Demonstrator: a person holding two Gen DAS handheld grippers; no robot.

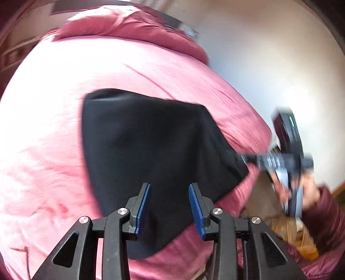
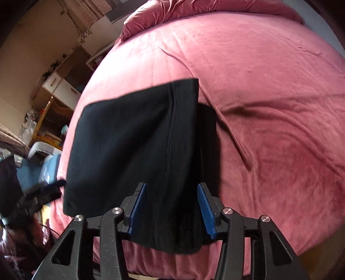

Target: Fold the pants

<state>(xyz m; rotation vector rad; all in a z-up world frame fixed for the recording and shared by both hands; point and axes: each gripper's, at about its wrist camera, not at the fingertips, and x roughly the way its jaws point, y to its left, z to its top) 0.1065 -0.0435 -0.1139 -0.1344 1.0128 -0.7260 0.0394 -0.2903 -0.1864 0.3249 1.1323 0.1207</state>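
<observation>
The black pants (image 1: 151, 150) lie folded into a compact dark rectangle on the pink bedspread (image 1: 43, 129), near the bed's front edge. My left gripper (image 1: 169, 189) hovers over their near end, jaws apart, holding nothing. My right gripper (image 2: 172, 189) is also open above the near end of the pants (image 2: 133, 146), with nothing between its blue pads (image 2: 204, 206). The right gripper also shows blurred in the left wrist view (image 1: 286, 161), at the pants' right corner. The left gripper shows blurred in the right wrist view (image 2: 43, 191), at the pants' left edge.
The pink bedspread (image 2: 269, 107) covers the whole bed, with a bunched duvet at the far end (image 2: 194, 8). A cluttered cabinet and shelves (image 2: 58, 86) stand left of the bed. A white wall (image 1: 269, 64) is on the right.
</observation>
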